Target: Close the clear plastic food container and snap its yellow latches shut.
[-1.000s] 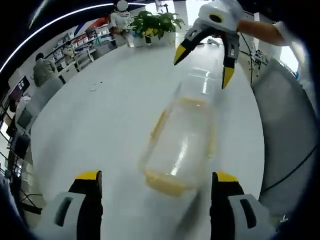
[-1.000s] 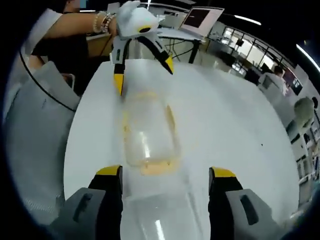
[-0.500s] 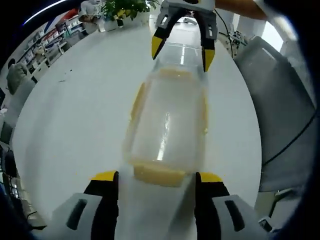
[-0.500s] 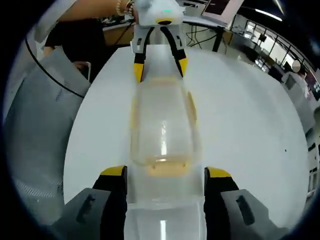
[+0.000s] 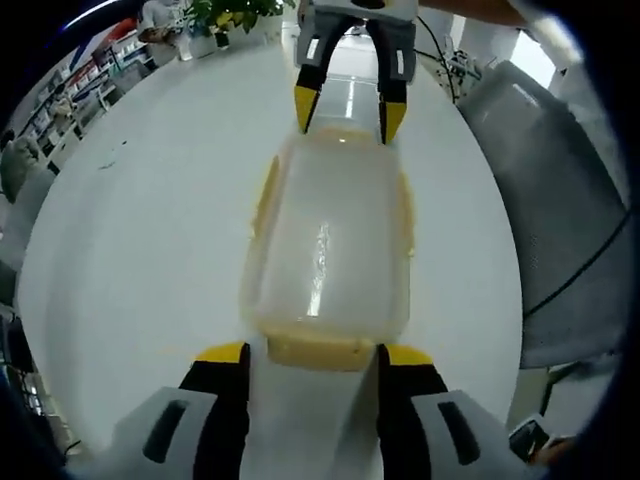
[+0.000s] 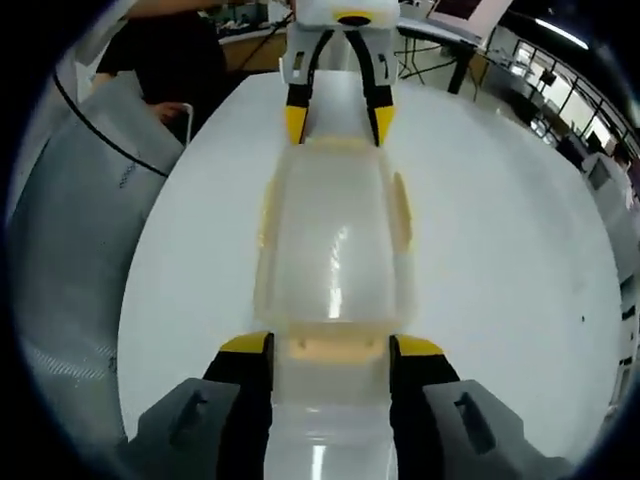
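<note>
The clear plastic food container (image 5: 325, 240) (image 6: 335, 240) lies lengthwise on a white round table (image 5: 150, 230) (image 6: 500, 250), lid down on it. Yellow side latches (image 5: 265, 195) (image 6: 400, 205) run along its long edges, and a yellow end latch (image 5: 315, 352) (image 6: 330, 347) sits at each short end. My left gripper (image 5: 312, 355) (image 6: 337, 125) has its jaws drawn in against both sides of one end. At the opposite end, my right gripper (image 6: 330, 347) (image 5: 345, 108) clasps the container the same way. The two grippers face each other along its length.
A grey fabric-covered seat (image 5: 560, 200) (image 6: 70, 230) stands beside the table on the person's side. Potted plants (image 5: 225, 12) stand at the table's far edge. A person's arm and dark top (image 6: 170, 50) show behind the left gripper.
Both grippers have come in toward the container from apart and above. Their jaws have narrowed onto its two ends, and the container now lies straight between them.
</note>
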A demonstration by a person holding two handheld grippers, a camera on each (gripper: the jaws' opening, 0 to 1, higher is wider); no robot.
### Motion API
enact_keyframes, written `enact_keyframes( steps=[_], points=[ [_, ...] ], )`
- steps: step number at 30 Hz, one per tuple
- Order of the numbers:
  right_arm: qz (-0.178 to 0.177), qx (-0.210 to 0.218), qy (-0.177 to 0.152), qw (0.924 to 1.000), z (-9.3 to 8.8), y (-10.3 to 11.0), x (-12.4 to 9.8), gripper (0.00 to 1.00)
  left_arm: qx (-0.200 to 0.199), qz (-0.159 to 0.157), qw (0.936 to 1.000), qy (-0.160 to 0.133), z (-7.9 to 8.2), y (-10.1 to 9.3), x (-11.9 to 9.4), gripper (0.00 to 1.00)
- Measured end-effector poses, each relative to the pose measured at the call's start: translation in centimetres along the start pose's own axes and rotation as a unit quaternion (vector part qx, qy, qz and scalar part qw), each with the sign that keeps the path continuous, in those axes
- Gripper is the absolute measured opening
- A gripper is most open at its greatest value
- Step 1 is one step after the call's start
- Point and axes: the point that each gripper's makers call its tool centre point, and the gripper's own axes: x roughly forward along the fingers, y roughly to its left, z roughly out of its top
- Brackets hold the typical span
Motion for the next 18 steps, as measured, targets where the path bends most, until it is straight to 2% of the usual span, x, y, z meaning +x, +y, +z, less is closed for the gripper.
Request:
enact_keyframes(
  steps=[2, 6, 10, 18],
  points=[
    [-0.002, 0.0, 0.005, 1.0, -0.06, -0.23, 0.08, 0.37, 0.008, -0.001, 1.0, 0.006, -0.02, 0.1, 0.05, 0.44],
    [0.001, 0.003, 0.012, 0.9999, -0.11, -0.21, 0.14, 0.37, 0.019, -0.007, 0.9997, 0.012, 0.09, 0.05, 0.19, 0.42],
    [0.003, 0.006, 0.021, 0.9998, -0.22, -0.21, 0.2, 0.37, 0.047, -0.021, 0.9986, 0.015, 0.26, -0.41, 0.28, 0.35],
    [0.007, 0.012, 0.034, 0.9993, -0.28, -0.16, 0.37, 0.36, 0.047, -0.021, 0.9982, 0.029, 0.54, -0.73, 0.37, 0.34]
  ],
)
